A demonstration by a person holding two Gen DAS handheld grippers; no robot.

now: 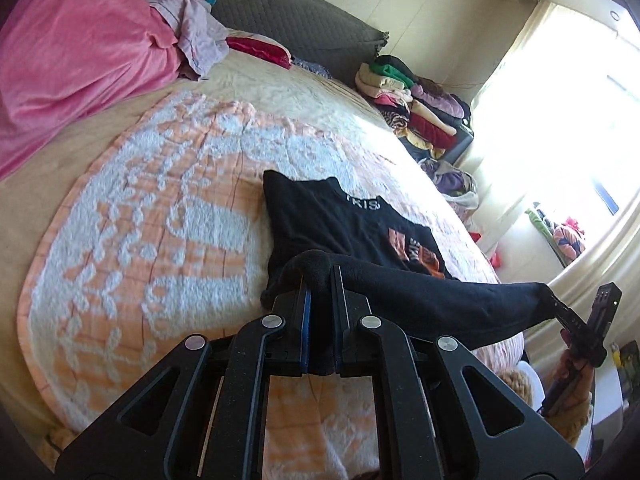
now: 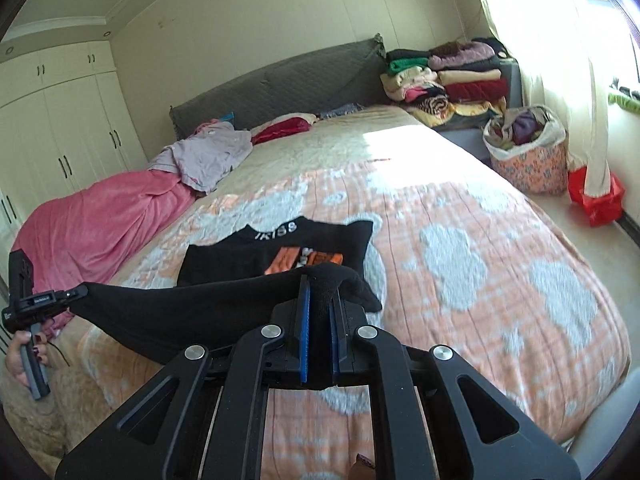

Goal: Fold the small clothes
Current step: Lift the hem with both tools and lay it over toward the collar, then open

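Note:
A small black T-shirt [image 1: 352, 224] with white letters at the neck and an orange print lies on the bed [image 1: 160, 208]. Its near hem is raised off the cover and stretched between both grippers. My left gripper [image 1: 320, 276] is shut on the left corner of the hem; the cloth bunches over its fingertips. In the left wrist view my right gripper [image 1: 554, 300] holds the other corner at the far right. The right wrist view shows the T-shirt [image 2: 240, 256], with my right gripper [image 2: 320, 284] shut on its corner and my left gripper [image 2: 80, 292] pinching the far end, held by a hand [image 2: 20, 356].
A pink blanket [image 2: 100, 232] and a lilac garment [image 2: 208, 152] lie on the bed's left side, with a red cushion [image 2: 284, 128] by the grey headboard [image 2: 280, 84]. Folded clothes [image 2: 444, 76] are stacked beside the bed, near a patterned laundry basket [image 2: 528, 160]. White wardrobes [image 2: 60, 128] stand at the left.

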